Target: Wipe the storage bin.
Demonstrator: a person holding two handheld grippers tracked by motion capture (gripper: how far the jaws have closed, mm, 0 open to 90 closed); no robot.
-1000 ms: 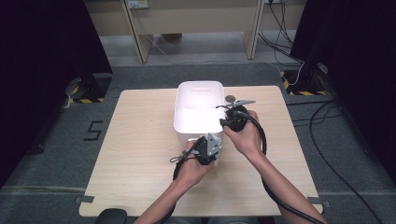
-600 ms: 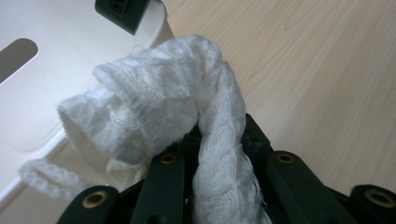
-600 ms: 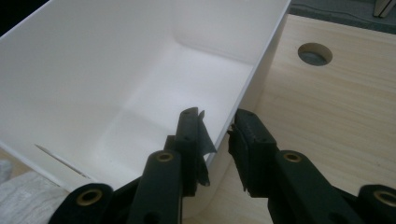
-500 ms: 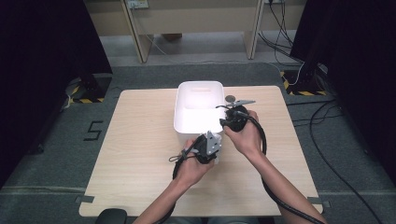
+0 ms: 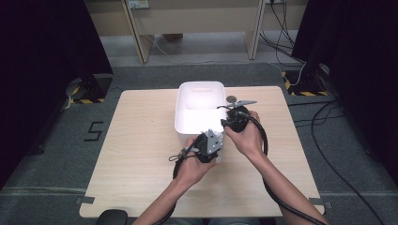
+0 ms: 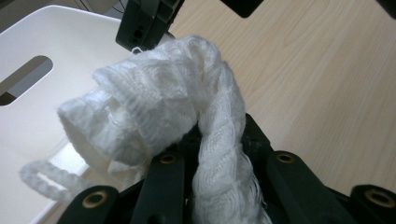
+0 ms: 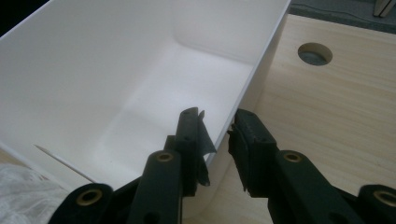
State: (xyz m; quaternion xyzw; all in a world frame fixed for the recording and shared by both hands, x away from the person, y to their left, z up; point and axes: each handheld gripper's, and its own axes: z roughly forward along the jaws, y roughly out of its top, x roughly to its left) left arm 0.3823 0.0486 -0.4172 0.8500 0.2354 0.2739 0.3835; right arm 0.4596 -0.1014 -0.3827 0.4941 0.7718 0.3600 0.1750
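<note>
A white knitted cloth (image 6: 159, 102) bulges out between the jaws of my left gripper (image 6: 217, 140), which is shut on it, a loose loop of it hanging at the lower left. In the high view the left gripper (image 5: 213, 143) sits just in front of the white bin (image 5: 199, 86), at its near right corner. My right gripper (image 7: 219, 135) straddles the bin's right wall (image 7: 261, 51), one jaw inside and one outside, closed on the rim. The high view has the right gripper (image 5: 226, 121) at that same wall. A bit of the cloth (image 7: 23, 191) appears beside the bin.
The bin's inside looks bare, with a handle slot (image 6: 23, 77) in one end wall. A round hole (image 5: 231, 99) is cut in the wooden table (image 5: 141, 140) just right of the bin. Dark curtains and cables surround the table.
</note>
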